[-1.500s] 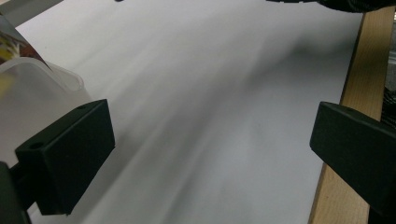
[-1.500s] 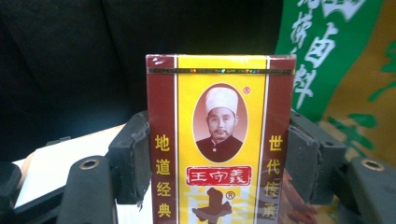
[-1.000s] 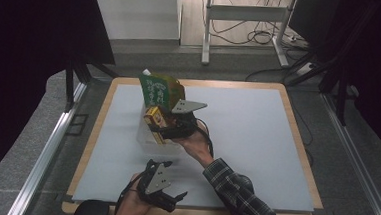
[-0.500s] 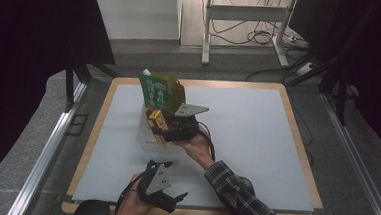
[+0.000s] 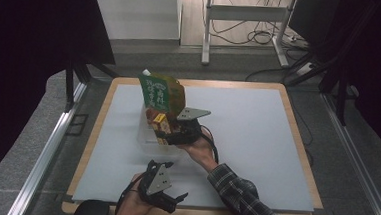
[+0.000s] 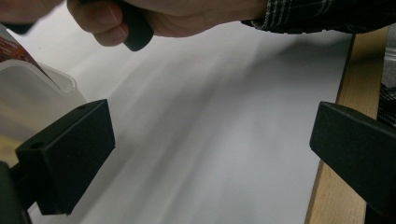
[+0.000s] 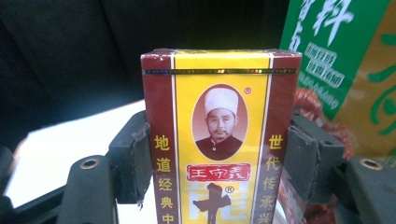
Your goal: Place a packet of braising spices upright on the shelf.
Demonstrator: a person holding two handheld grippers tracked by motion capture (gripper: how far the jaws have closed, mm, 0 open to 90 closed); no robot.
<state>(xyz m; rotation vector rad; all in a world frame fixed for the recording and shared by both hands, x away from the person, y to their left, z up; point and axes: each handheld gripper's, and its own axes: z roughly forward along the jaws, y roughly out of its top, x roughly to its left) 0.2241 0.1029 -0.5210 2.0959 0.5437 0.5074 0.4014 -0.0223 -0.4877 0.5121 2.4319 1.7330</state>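
My right gripper (image 7: 219,156) is shut on a small red and yellow box (image 7: 219,116) with a portrait and Chinese characters, one pad (image 7: 135,154) pressing on each narrow side. In the high view the box (image 5: 161,122) is upright over a clear plastic container (image 5: 144,134) left of the table's middle. A green and yellow pouch (image 5: 159,91) leans upright just behind it, and in the right gripper view the pouch (image 7: 345,60) is beside the box. My left gripper (image 5: 175,199) rests near the front edge, open, with nothing between its fingers (image 6: 70,154).
The white mat (image 5: 257,131) lies on a table with a wooden rim (image 5: 301,144). The clear container's corner (image 6: 32,102) is close to my left gripper's left jaw. Dark frames and a metal stand (image 5: 208,28) lie beyond the far edge.
The right gripper with the box has edged slightly nearer and lower over the container. The left gripper has kept still.
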